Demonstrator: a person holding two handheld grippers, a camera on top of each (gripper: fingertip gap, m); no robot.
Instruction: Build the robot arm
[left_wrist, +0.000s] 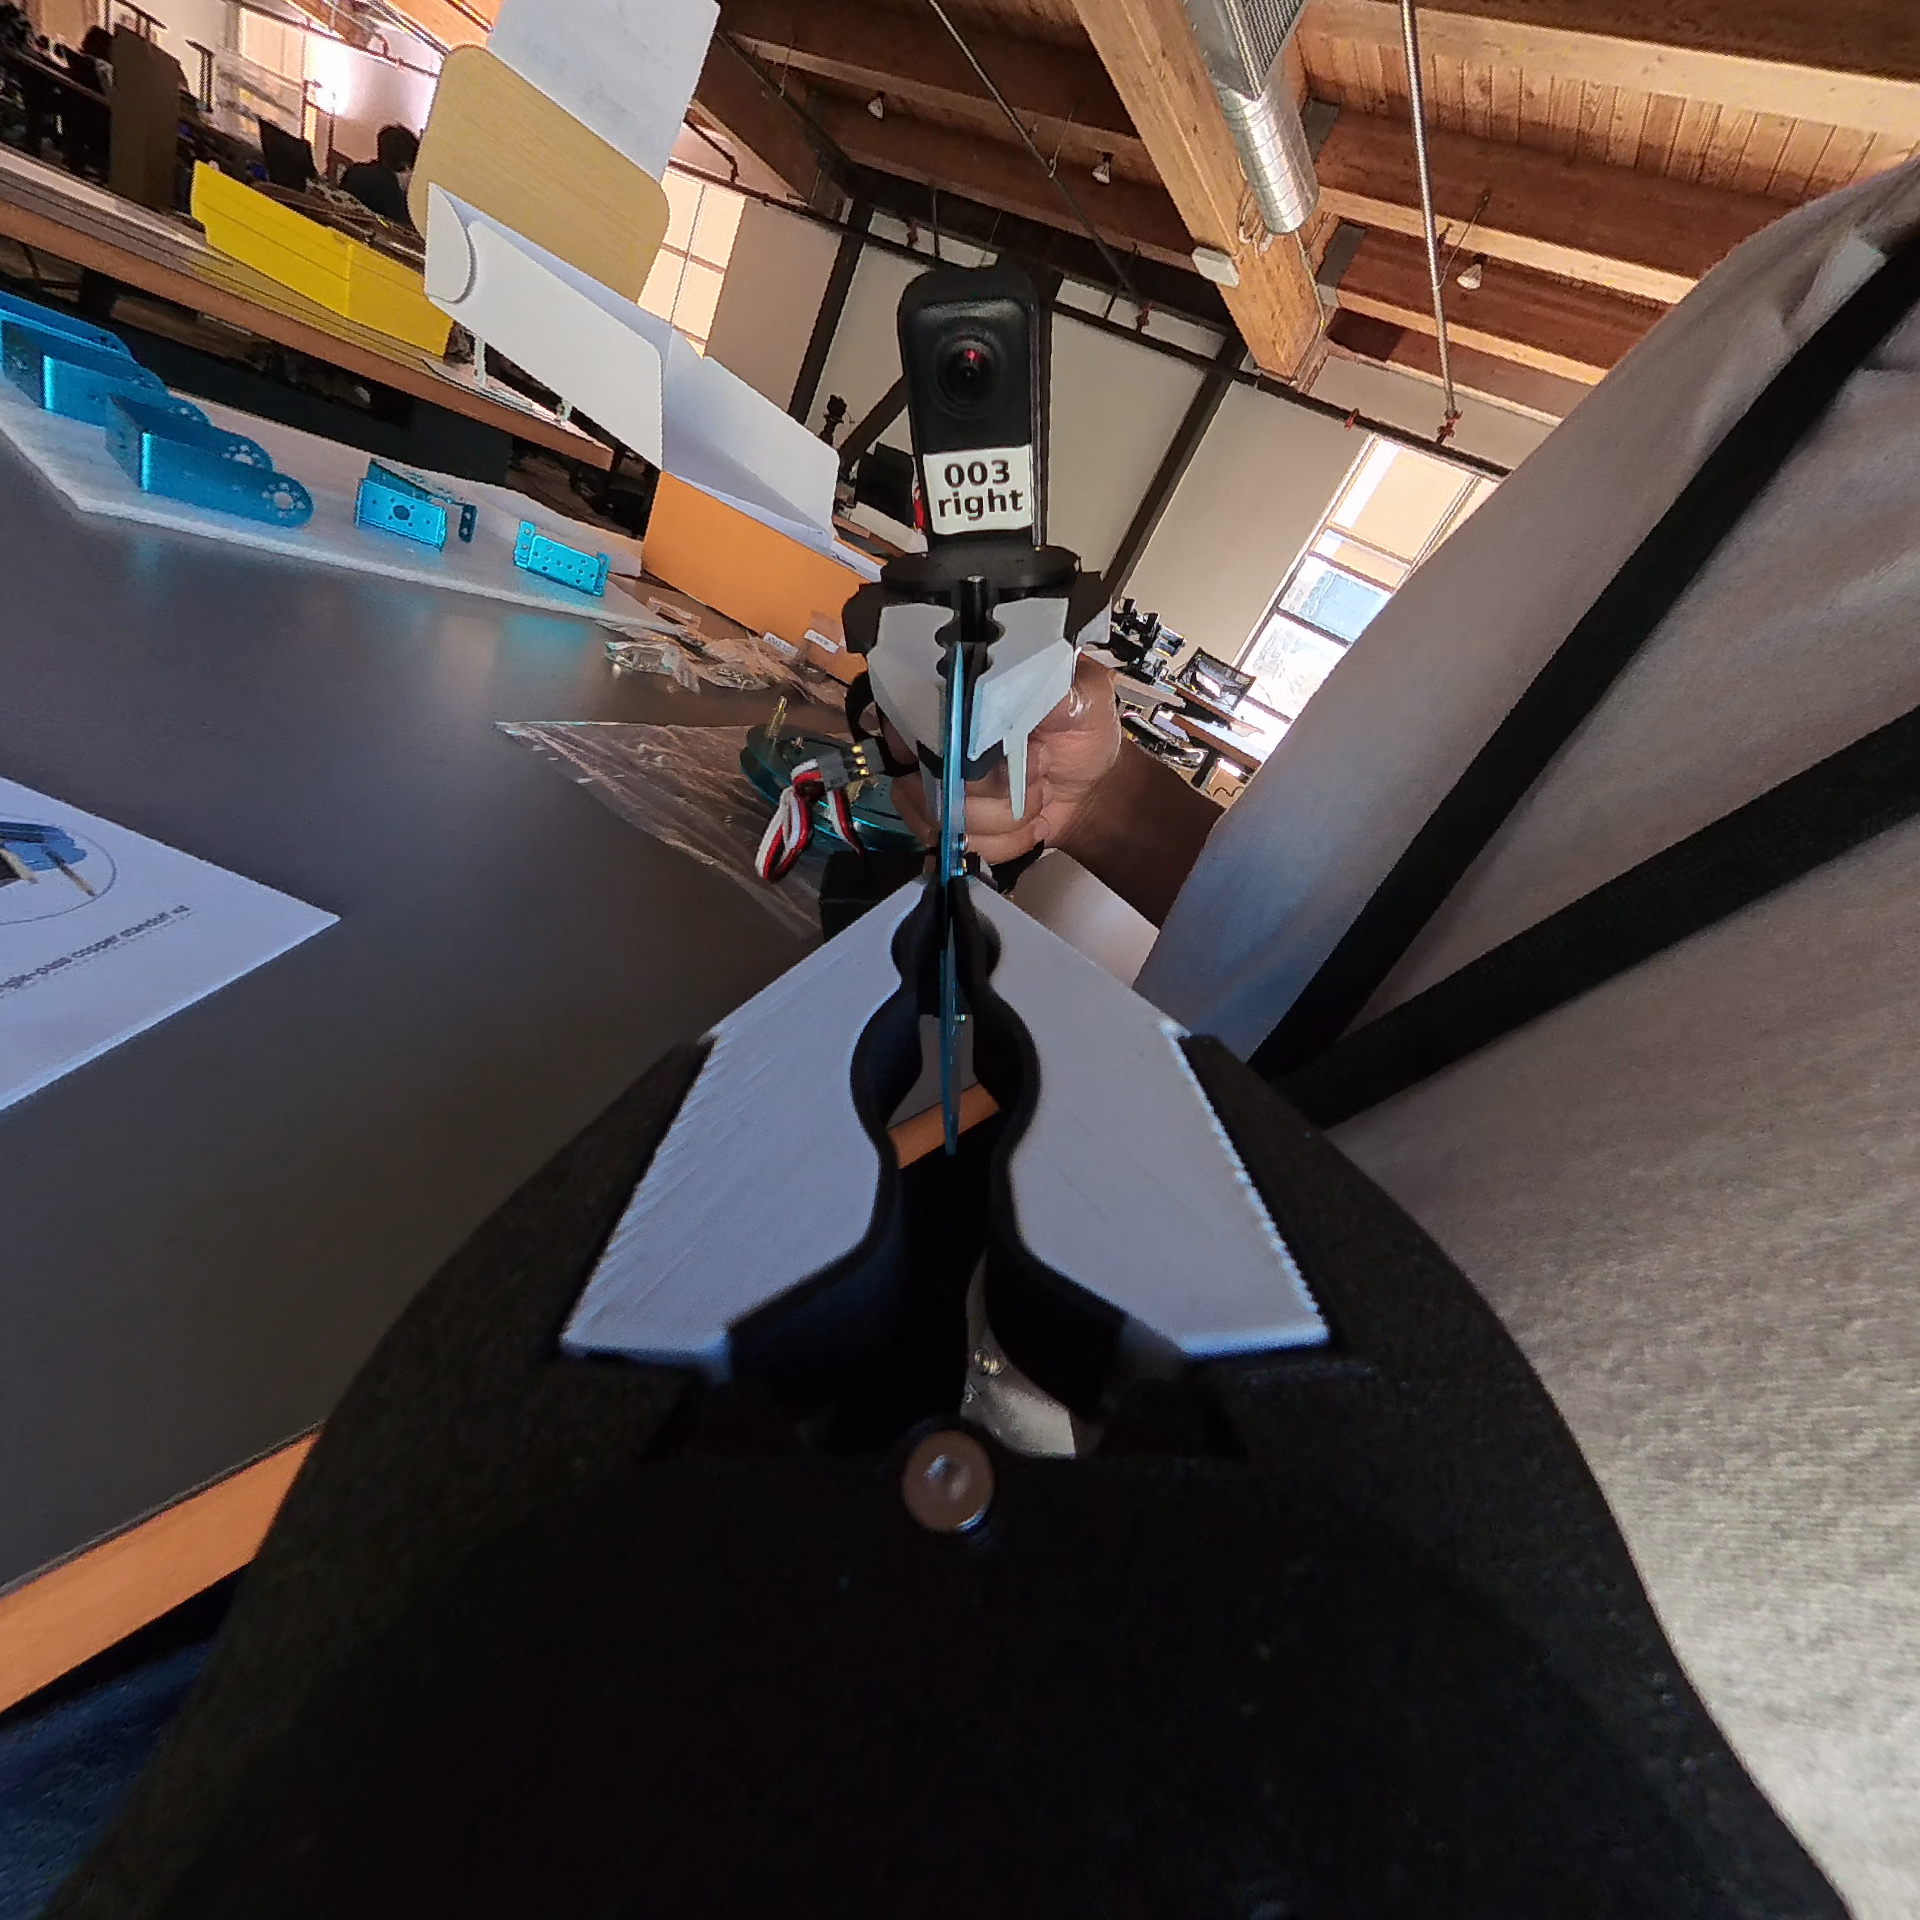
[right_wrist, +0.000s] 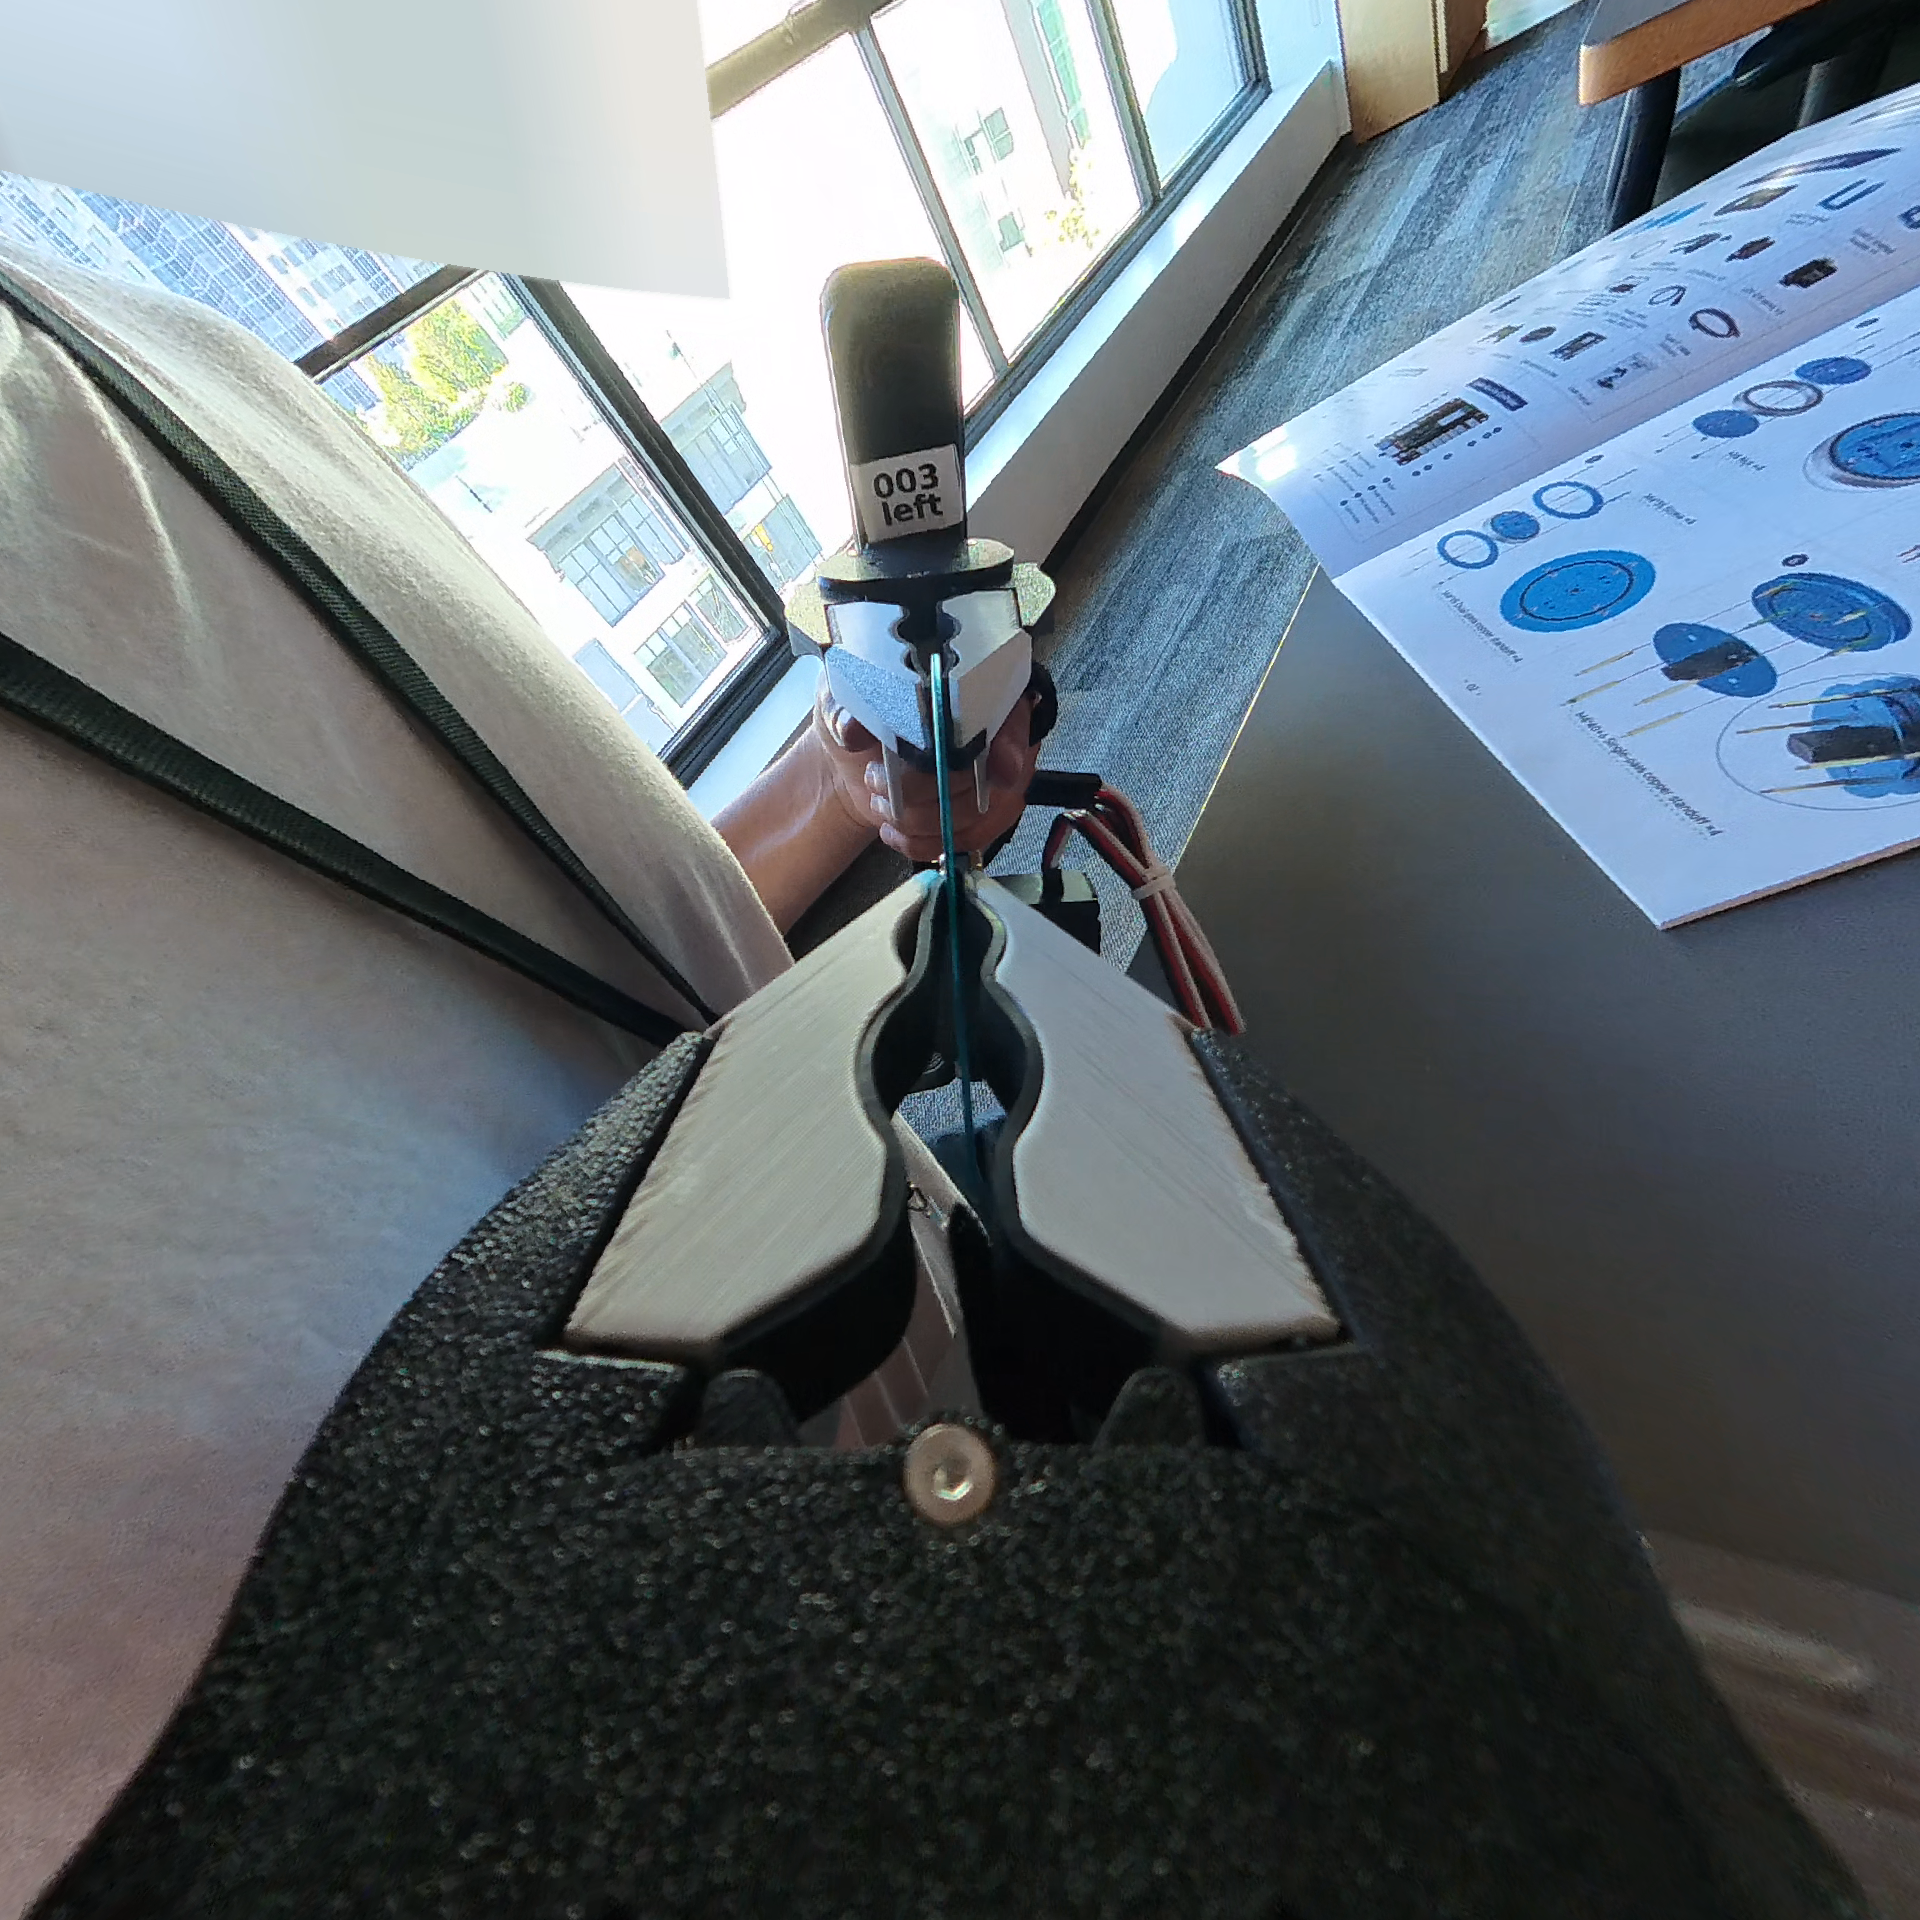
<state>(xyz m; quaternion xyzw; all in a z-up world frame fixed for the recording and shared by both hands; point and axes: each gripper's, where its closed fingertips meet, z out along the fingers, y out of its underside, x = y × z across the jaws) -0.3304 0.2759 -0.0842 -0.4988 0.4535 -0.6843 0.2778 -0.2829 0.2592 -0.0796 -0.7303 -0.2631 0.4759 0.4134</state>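
Note:
A thin blue plate (left_wrist: 949, 790) is seen edge-on and is held from both ends. My left gripper (left_wrist: 951, 896) is shut on its near edge. My right gripper (left_wrist: 956, 675) faces it, shut on the far edge, with a hand behind it. In the right wrist view my right gripper (right_wrist: 951, 891) clamps the same plate (right_wrist: 948, 790), and my left gripper (right_wrist: 932, 675) grips the other end. Red, white and black wires (right_wrist: 1174, 914) and a black block (right_wrist: 1049, 894) hang beside the plate. A blue disc with wires (left_wrist: 821, 790) sits just behind on the table.
The dark table (left_wrist: 416, 779) has an orange front edge (left_wrist: 135, 1558). On it are a printed parts sheet (right_wrist: 1662, 520), blue metal brackets (left_wrist: 218, 468), small plastic bags (left_wrist: 707, 665) and an open white and orange box (left_wrist: 727, 499). A person's grey top with black straps (left_wrist: 1558, 831) is close by. Tip to tip, the grippers are about 6 cm apart.

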